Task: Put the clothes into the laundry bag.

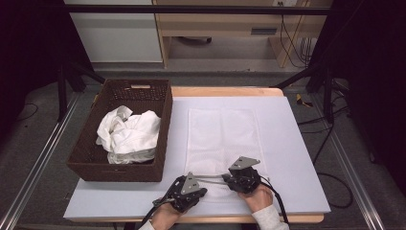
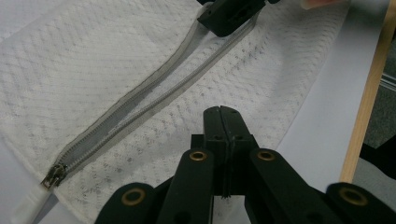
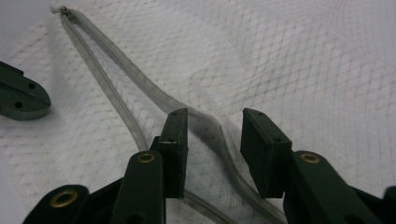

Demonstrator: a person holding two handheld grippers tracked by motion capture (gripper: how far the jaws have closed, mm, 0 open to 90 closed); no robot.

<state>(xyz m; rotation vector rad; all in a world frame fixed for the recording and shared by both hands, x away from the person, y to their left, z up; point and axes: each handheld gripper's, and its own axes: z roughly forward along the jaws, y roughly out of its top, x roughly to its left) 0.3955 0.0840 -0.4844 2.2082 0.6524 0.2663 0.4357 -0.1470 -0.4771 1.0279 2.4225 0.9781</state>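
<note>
A white mesh bag [image 1: 220, 139] lies flat on the table, its grey zipper [image 2: 126, 112] partly unzipped along the near edge. The metal zipper pull [image 2: 55, 175] sits at the bag's left corner. My left gripper [image 2: 222, 113] is shut, its tips resting on the mesh just below the zipper; I see no fabric between the jaws. My right gripper [image 3: 215, 121] stands open at the zipper's other end. A raised fold of zipper tape and mesh [image 3: 210, 126] passes between its jaws, and the pads are not pressing on it. In the high view both grippers [image 1: 205, 191] [image 1: 226, 180] are at the bag's near edge.
A dark wicker basket [image 1: 163, 124] stands to the left of the bag with crumpled white cloth [image 1: 129, 134] inside. A pale sheet [image 1: 287, 158] covers the tabletop. The wooden table edge [image 2: 369, 93] runs close to the left gripper.
</note>
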